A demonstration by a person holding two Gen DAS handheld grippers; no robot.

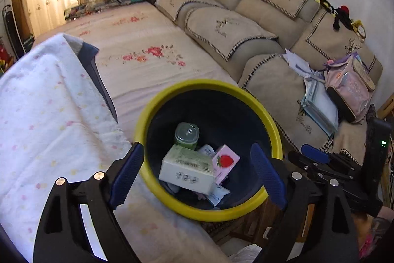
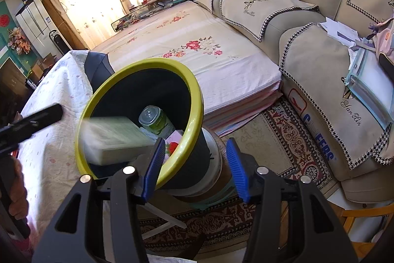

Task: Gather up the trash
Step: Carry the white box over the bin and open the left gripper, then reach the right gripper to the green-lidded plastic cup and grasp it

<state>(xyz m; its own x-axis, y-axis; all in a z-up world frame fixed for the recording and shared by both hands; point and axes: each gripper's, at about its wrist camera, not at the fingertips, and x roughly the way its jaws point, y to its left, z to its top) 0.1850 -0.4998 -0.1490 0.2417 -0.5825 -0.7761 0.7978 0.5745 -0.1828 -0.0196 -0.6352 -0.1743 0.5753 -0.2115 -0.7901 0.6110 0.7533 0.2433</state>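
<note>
While you are hovering your left gripper (image 1: 197, 171) over the yellow-rimmed bin (image 1: 275, 130) in the lower middle of the left wrist view, its jaws are standing spread wide with nothing between the pads, and the white-and-green carton (image 1: 187, 165) is lying inside the bin below them (in the right wrist view that carton (image 2: 115, 139) is showing as a blur at the bin's mouth, so it is probably dropping in or only just settling). Beside it are sitting a green jar (image 1: 187, 136) and a pink strawberry carton (image 1: 225, 162).

Your right gripper (image 2: 194, 164) is straddling the bin's near wall at the lower centre of its own view, one blue pad inside the rim and the other outside. Whether the pads are pressing on the wall, I cannot tell; the outer one appears to be standing clear of the dark side.

To finish this step well, you are wanting to keep the bin (image 2: 192, 90) tilted toward the left jaws without tipping it further, since it is perching on a round stand (image 2: 211, 179) beside the cloth-covered surface (image 1: 49, 120). Lift the left jaws straight up and clear of the rim before swinging away for the next piece.
</note>
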